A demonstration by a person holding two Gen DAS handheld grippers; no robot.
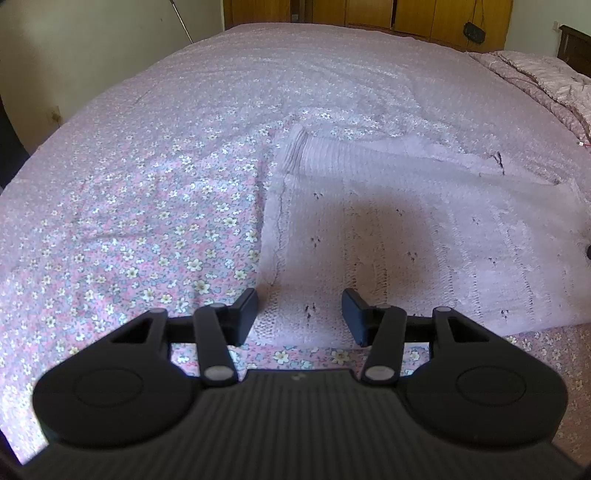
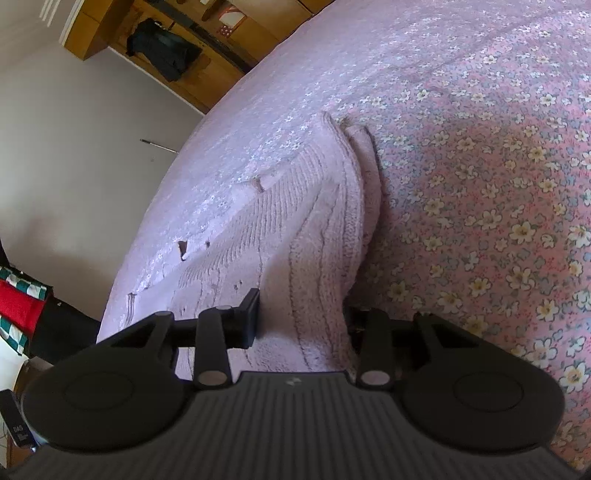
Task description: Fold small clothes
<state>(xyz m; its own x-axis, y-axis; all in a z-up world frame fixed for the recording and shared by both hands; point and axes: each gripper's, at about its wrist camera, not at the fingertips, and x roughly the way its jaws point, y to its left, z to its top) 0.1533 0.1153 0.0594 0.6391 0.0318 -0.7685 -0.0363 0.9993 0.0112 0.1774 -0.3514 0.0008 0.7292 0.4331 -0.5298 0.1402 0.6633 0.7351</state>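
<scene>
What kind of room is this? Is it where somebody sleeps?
Most likely a bedroom. A big bed with a pink flowered cotton sheet fills the view, brown wooden wardrobe doors stand behind it, and a pale pink knitted sweater lies on the bed.

Floral bedspread [image 1: 147, 206] — wooden wardrobe [image 1: 369, 14], dark hanging jacket [image 2: 162, 48] behind.

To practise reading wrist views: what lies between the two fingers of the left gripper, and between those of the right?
Left wrist view: the left gripper is open over the knitted garment's hem. Right wrist view: a raised fold of it fills the right gripper.
</scene>
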